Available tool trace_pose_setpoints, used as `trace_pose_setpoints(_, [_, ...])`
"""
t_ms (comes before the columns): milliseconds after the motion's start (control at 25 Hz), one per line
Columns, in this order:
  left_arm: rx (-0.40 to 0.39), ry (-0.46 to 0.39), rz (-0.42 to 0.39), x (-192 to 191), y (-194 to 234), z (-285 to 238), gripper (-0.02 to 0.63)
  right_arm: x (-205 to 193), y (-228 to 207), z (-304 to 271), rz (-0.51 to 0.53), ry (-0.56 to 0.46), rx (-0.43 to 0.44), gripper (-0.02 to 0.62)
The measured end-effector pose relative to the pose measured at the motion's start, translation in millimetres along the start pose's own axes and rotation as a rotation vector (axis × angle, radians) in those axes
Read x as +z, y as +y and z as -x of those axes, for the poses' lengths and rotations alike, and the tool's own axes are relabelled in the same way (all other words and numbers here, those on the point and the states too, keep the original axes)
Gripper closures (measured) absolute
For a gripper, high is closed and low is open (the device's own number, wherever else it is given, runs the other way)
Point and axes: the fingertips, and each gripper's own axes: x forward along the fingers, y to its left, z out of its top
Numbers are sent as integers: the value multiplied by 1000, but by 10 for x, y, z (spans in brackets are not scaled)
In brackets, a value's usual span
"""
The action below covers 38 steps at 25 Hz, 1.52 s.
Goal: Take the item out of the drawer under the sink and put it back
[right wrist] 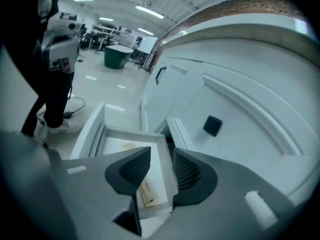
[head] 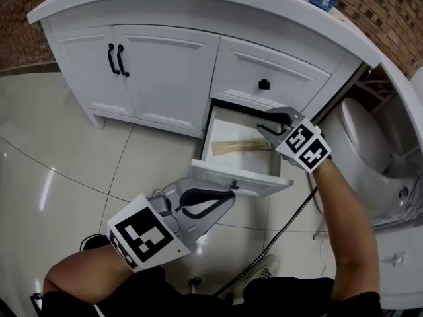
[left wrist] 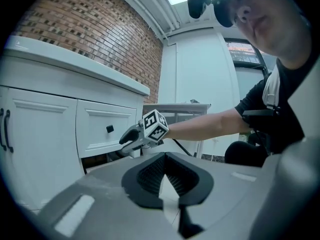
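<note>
A flat wooden item (head: 241, 146) lies inside the open lower drawer (head: 241, 177) of the white vanity. My right gripper (head: 262, 123) hovers over the drawer's right rear corner, jaws open with nothing between the pads. In the right gripper view (right wrist: 160, 155) the drawer's side wall and part of the wooden item (right wrist: 146, 193) show through the gap. My left gripper (head: 228, 195) is held low in front of the drawer, above the floor, shut and empty. In the left gripper view (left wrist: 165, 160) its pads meet, and the right gripper (left wrist: 124, 141) is seen beyond at the drawer.
Above the open drawer is a shut drawer with a black knob (head: 264, 84). Cabinet doors with black handles (head: 117, 59) stand to the left. A white toilet (head: 370, 157) is close on the right. A black cable (head: 284, 223) and a shoe (head: 264, 269) are on the tiled floor.
</note>
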Motion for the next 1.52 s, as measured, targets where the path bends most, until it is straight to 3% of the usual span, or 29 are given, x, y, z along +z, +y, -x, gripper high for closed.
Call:
trace_pose_setpoints(160, [-10,13,13,-30,59,-21,600,-232,310,-424,134,105,185,432])
trace_pose_setpoints(440, [-13,28,44,-75,124,-24,600,-805,780,-967,283,274,357,416])
trace_pose_setpoints(1120, [-24,21,79,-80,185,-42,600,-1014,921,-1245,251,325,416,443])
trace_pose_setpoints(1520, [-11,17,81,-74,181,-13,600,-972,875,-1218,300,329,354,534])
